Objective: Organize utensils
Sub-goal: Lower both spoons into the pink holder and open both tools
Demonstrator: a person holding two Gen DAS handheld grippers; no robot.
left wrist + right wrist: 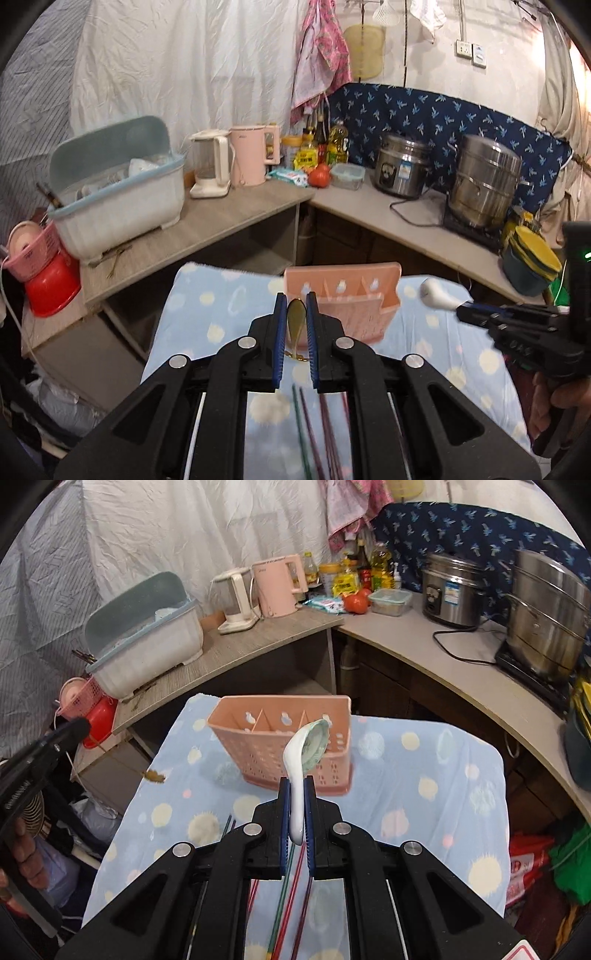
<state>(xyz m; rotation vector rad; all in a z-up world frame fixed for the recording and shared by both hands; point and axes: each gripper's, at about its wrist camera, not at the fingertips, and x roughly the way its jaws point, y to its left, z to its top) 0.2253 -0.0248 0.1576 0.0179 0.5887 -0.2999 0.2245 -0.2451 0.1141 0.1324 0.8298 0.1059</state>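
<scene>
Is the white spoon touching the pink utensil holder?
Apart. The left wrist view shows the white spoon off to the right of the pink utensil holder.

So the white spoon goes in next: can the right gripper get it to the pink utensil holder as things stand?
Probably yes. The right gripper, shut on the white ceramic spoon, faces the pink utensil holder, whose open top looks unobstructed; the left gripper is off to the side.

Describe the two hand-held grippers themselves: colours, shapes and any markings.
Both are alike. The left hand-held gripper and the right hand-held gripper have glossy black angular plastic link arms with cut-out windows, round silver pivot bolts, and two narrow fingers faced with ribbed blue pads. Seen from the left wrist view, the right one carries a black body with a small green light. No sleeves are visible.
</scene>
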